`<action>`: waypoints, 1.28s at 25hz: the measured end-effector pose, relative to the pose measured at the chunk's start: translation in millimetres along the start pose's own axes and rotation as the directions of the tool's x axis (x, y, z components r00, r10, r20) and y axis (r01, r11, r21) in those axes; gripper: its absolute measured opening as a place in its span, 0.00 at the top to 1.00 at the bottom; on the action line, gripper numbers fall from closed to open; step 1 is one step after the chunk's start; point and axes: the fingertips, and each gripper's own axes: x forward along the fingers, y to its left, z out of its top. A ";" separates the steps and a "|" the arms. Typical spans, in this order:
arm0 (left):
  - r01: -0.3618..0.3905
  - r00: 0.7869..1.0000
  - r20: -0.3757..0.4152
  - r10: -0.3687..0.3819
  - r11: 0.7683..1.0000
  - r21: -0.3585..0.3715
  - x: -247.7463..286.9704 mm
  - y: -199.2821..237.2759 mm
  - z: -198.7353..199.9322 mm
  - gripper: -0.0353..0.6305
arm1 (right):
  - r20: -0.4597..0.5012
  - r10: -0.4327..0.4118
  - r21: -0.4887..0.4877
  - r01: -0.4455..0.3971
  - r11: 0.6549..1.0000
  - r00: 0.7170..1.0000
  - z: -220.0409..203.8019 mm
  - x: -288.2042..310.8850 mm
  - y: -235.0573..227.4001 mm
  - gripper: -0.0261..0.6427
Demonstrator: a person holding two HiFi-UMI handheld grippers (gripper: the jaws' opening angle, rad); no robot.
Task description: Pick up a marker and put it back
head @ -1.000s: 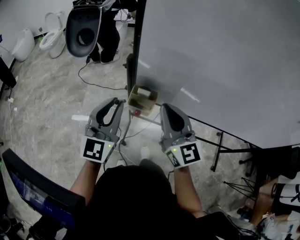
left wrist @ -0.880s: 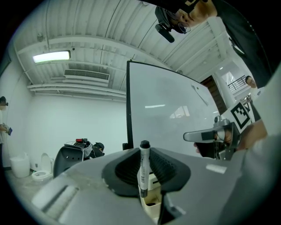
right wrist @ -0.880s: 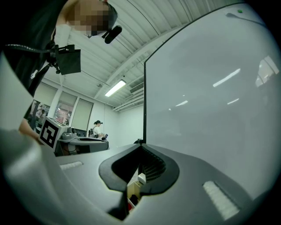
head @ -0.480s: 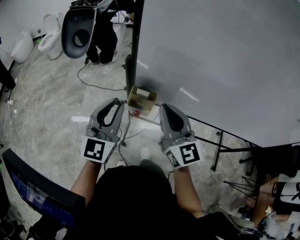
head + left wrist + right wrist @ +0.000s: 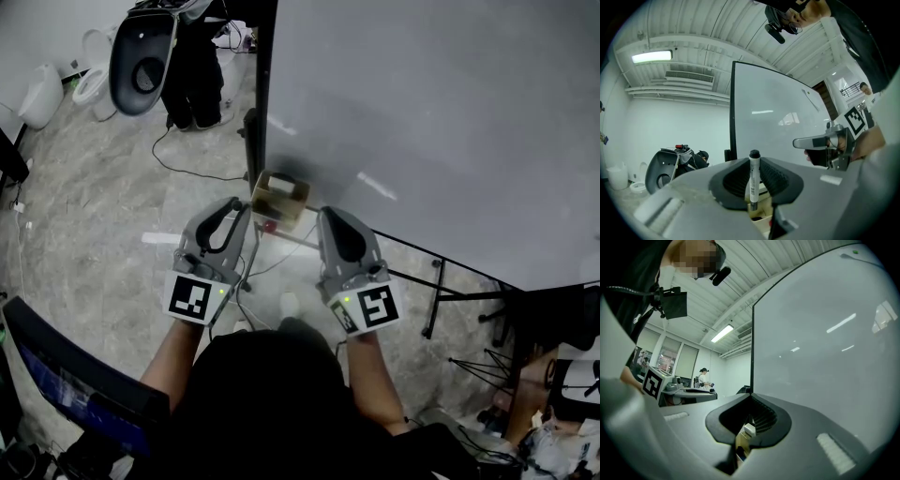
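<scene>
In the left gripper view a white marker (image 5: 751, 183) with a black cap stands upright between the jaws of my left gripper (image 5: 753, 169), which is shut on its barrel. From the head view, that left gripper (image 5: 241, 209) points at a small cardboard box (image 5: 279, 194) at the lower left corner of the whiteboard (image 5: 422, 122). The marker itself is not clear from above. My right gripper (image 5: 324, 217) sits level beside it, just right of the box. Its jaws (image 5: 749, 402) leave only a thin slit with nothing in it, and the box (image 5: 743, 439) shows through.
A dark seat shell (image 5: 141, 56) and a standing person's legs (image 5: 192, 84) are at the far left of the board. White toilets (image 5: 94, 80) stand further left. Cables (image 5: 202, 169) cross the stone floor. The board's black stand legs (image 5: 455, 292) reach out at the right.
</scene>
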 end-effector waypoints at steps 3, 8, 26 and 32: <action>0.013 1.000 -0.009 -0.013 1.000 0.000 4.0 -4.7 -1.8 0.83 | -0.003 -0.007 -0.002 0.007 1.000 1.000 2.3 -3.2 -2.6 0.95; 0.046 0.999 -0.013 -0.045 0.999 0.009 12.4 -16.2 -3.0 0.83 | -0.020 -0.010 0.002 0.010 1.000 1.000 3.3 -8.4 -7.4 0.95; 0.159 0.984 -0.082 -0.156 0.987 0.034 42.1 -64.8 -19.1 0.83 | -0.034 -0.067 0.001 0.067 0.998 0.997 18.7 -33.6 -37.4 0.95; 0.197 0.974 -0.125 -0.190 0.979 0.053 59.2 -68.4 -58.8 0.83 | -0.054 -0.082 0.002 0.082 0.997 0.995 -5.7 -26.6 -51.1 0.95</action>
